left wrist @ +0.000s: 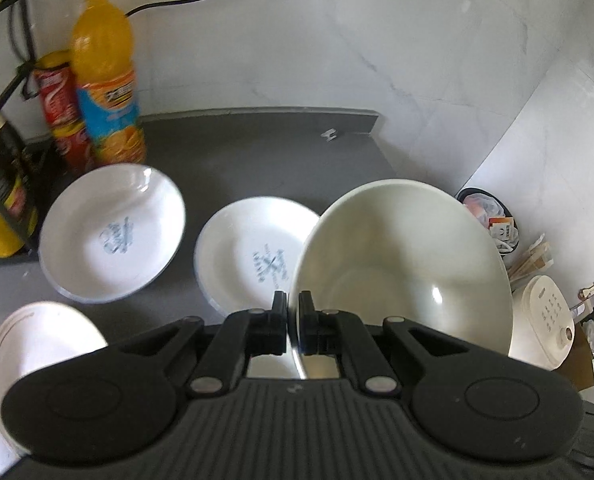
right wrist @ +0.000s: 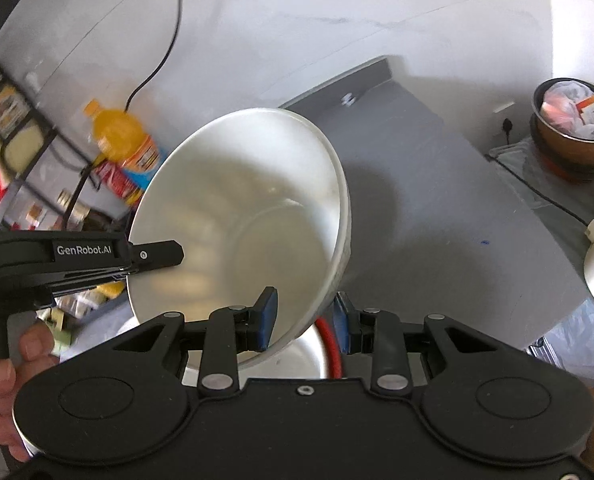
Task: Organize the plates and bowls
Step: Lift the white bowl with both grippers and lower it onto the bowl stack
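Pale glazed ceramic filled both of my views: a large cream bowl (left wrist: 401, 268) was held up off the grey surface (left wrist: 257, 152) and tilted on its side. My left gripper (left wrist: 293, 312) had its jaws closed tight on the bowl's rim, the thin edge pinched between the two black pads. My right gripper (right wrist: 305, 320) had its jaws spread around the opposite rim of the same bowl (right wrist: 237, 216), one blue pad inside the wall and the other outside; I could not tell whether either pad touched it. In the right wrist view my left gripper (right wrist: 153, 258) reached in from the side, with the fingers of my hand (right wrist: 1, 360) wrapped round its handle.

Behind the bowl, on the surface, lay a white plate with a blue print (left wrist: 253, 252), partly hidden by the bowl. Farther from the bowl sat a second printed plate (left wrist: 113, 232), and another white plate (left wrist: 37, 344) lay near it at the frame's lower edge. Beyond the second plate stood an orange drink bottle (left wrist: 105, 76) beside a red snack can (left wrist: 63, 112).
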{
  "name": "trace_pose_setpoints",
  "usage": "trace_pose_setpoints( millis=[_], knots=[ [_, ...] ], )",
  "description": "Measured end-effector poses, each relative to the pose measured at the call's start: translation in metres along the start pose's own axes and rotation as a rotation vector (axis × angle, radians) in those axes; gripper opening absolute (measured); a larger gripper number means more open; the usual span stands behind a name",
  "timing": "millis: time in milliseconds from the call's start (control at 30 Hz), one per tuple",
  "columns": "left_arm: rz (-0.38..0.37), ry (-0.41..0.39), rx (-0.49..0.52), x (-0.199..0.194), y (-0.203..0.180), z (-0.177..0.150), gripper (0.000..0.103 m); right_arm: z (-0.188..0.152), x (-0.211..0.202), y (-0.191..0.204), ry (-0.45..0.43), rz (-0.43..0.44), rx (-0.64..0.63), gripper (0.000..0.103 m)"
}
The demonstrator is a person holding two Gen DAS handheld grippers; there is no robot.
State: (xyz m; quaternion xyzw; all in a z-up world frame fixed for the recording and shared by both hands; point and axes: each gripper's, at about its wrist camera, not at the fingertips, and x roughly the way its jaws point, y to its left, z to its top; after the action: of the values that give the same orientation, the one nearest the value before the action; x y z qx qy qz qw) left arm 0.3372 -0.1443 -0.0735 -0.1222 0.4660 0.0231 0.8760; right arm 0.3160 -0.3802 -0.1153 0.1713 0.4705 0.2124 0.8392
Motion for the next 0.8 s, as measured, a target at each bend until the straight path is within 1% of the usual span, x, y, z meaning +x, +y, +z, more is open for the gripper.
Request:
trace_pose_setpoints(
  millis=[367, 600, 800],
  knots=[
    [0.035, 0.046, -0.055, -0.017, 0.031, -0.039, 0.004, -0.030, -0.002, 0.023, 0.069, 0.020, -0.098, 0.030],
    [0.058, 0.094, -0.080, -0.013, 0.046, -0.063, 0.004, -0.047, 0.002, 0.029, 0.115, 0.011, -0.124, 0.030],
    [0.084, 0.120, -0.081, -0.008, 0.052, -0.077, 0.004, -0.057, 0.008, 0.031, 0.155, 0.004, -0.132, 0.030]
  ],
)
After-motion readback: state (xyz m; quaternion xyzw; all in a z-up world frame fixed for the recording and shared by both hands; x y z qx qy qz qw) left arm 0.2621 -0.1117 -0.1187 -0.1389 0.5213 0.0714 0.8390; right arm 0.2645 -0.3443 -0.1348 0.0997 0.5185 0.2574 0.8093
